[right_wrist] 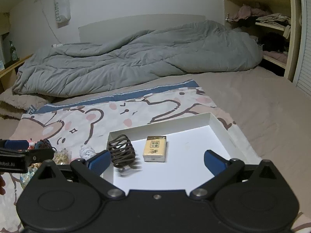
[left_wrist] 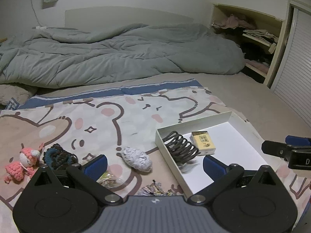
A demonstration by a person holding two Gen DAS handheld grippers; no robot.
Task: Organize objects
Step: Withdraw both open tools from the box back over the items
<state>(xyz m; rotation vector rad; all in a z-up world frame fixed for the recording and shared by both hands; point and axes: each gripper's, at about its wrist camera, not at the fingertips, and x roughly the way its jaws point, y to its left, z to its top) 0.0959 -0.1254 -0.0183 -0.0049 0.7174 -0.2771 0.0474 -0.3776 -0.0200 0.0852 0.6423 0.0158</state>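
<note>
A shallow white box (left_wrist: pixel 196 119) (right_wrist: pixel 217 129) lies on a cartoon-print cloth (left_wrist: pixel 108 120) on the bed. In it are a dark hair claw clip (left_wrist: pixel 180 147) (right_wrist: pixel 122 152) and a small yellow pack (left_wrist: pixel 203 142) (right_wrist: pixel 155 148). Left of the box lie a grey knitted pouch (left_wrist: pixel 137 160) (right_wrist: pixel 87 152), a dark crocheted piece (left_wrist: pixel 58 155), a pink crochet doll (left_wrist: pixel 22 162) and small shiny trinkets (left_wrist: pixel 108 180) (right_wrist: pixel 62 156). My left gripper (left_wrist: pixel 154 168) is open and empty over the box's left wall. My right gripper (right_wrist: pixel 156 164) is open and empty above the box.
A rumpled grey duvet (left_wrist: pixel 116 52) (right_wrist: pixel 136 56) covers the far half of the bed. Open shelves with clothes (left_wrist: pixel 256 36) (right_wrist: pixel 272 29) stand at the far right. A bag (right_wrist: pixel 62 5) hangs on the wall.
</note>
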